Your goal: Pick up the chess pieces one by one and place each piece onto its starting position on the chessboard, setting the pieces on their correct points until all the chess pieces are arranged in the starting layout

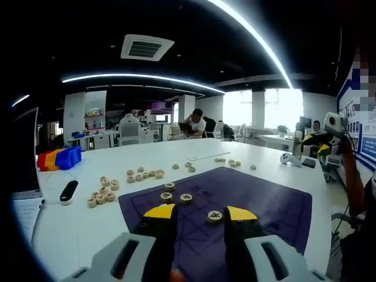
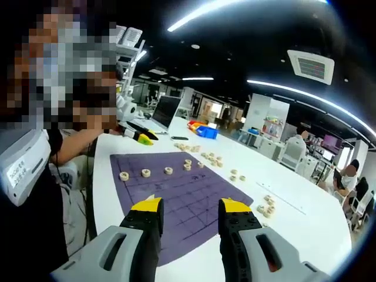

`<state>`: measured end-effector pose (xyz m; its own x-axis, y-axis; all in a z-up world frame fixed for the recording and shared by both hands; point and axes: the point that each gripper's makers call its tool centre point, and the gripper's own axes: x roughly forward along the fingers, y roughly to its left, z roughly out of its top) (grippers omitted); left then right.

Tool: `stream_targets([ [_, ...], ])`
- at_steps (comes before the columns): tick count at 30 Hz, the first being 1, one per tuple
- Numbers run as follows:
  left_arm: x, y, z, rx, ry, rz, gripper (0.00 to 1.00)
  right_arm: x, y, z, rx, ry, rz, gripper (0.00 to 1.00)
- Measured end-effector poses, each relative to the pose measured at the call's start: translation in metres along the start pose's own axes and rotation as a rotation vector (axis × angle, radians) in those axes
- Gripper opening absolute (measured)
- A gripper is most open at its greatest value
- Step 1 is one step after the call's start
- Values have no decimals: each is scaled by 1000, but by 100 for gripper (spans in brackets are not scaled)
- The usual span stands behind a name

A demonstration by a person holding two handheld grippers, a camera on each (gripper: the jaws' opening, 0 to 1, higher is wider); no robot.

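Observation:
A purple chessboard mat (image 1: 258, 197) lies on the white table (image 1: 88, 235), its grid lines faint. Round wooden chess pieces (image 1: 186, 198) sit on its near rows, one piece (image 1: 215, 216) just ahead of my left gripper (image 1: 200, 212), which hovers open and holds nothing. Loose pieces (image 1: 103, 194) lie in clusters off the mat's left side. In the right gripper view the mat (image 2: 188, 194) carries a row of pieces (image 2: 145, 173) along its far edge. My right gripper (image 2: 191, 205) stands open and bare above the mat's near edge. The left gripper (image 2: 140, 136) shows beyond the mat.
Red, yellow and blue bins (image 1: 59, 158) and a black-and-white device (image 1: 69, 191) rest on the table's left. A laptop (image 2: 164, 111) stands at the far end. More loose pieces (image 2: 267, 205) lie right of the mat. A person's arm (image 2: 76, 144) reaches in from the left.

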<state>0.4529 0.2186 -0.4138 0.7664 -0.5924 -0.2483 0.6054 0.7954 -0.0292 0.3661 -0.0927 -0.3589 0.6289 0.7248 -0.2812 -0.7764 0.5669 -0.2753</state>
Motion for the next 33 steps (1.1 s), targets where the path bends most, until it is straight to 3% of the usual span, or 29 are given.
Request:
stream_targets([
  [4,5,-9,17,1,-21,-36,33,-5,-6,-1,7,3,-16,38],
  [8,23,-28,36,81,10,-99,33,-15,-14,1,13,-13,-44,38],
  [13,55,-69,66,159,22,-218,33,-20,-25,-8,24,9,-84,38],
  [16,77,-99,76,228,56,-295,33,-24,-32,-13,32,20,-102,38],
  [17,80,-101,77,236,61,-302,33,-25,-33,-13,33,21,-106,38],
  [20,116,-123,82,281,113,-339,33,-35,-50,-24,46,65,-188,38],
  [24,156,-146,88,316,149,-381,34,-43,-62,-33,55,97,-234,38],
  [28,204,-157,85,348,203,-372,34,-51,-72,-40,56,128,-281,38],
  [33,260,-157,69,393,289,-331,33,-61,-80,-45,67,135,-320,38],
])
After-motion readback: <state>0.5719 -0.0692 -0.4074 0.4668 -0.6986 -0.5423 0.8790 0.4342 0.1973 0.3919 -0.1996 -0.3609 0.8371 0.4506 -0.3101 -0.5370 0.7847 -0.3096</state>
